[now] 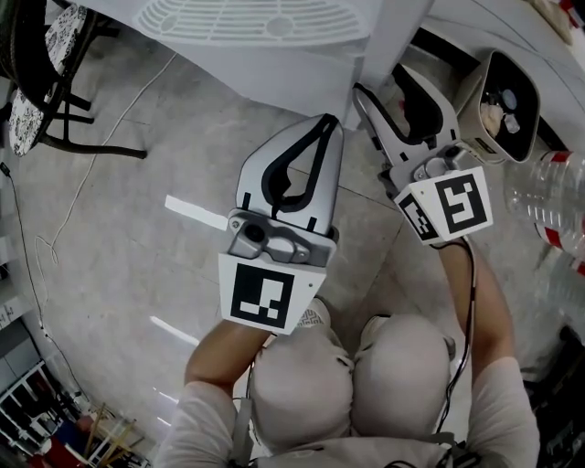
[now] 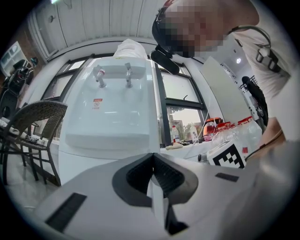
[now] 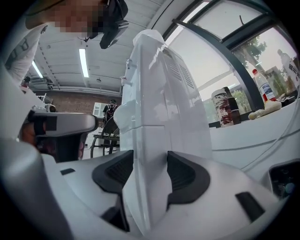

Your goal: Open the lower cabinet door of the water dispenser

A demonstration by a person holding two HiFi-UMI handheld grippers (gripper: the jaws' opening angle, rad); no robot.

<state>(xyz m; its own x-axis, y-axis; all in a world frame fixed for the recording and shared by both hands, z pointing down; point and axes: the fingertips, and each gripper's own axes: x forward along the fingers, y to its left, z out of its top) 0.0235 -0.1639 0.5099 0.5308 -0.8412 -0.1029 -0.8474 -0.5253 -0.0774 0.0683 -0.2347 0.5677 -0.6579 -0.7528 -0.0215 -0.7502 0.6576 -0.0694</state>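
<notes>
White shell: the water dispenser (image 2: 108,112) was smooth, glossy plastic, boxy with rounded corners. Two small taps (image 2: 112,76) sat above a slotted drip tray (image 1: 256,18).
Lower cabinet door (image 2: 84,164): a plain flat white panel under the tray, straight ahead of the left gripper.
Left gripper (image 1: 324,121): pale grey moulded jaws with ribbed black pads, the tips pressed together on nothing, just short of the dispenser's front.
Right gripper (image 3: 150,157): jaws spread wide, with a vertical white edge of the dispenser standing between the pads. Whether the pads touched it could not be told.
Marker cubes (image 1: 263,294): white faces with black square patterns, one cube on each gripper.
Floor (image 1: 119,210): grey polished slabs with faint joints and a soft sheen.
Room: a black-framed chair (image 1: 37,91) stood to the left and clear ribbed plastic bottles (image 1: 548,196) to the right. Dark-framed windows (image 2: 161,93) rose behind the dispenser.
</notes>
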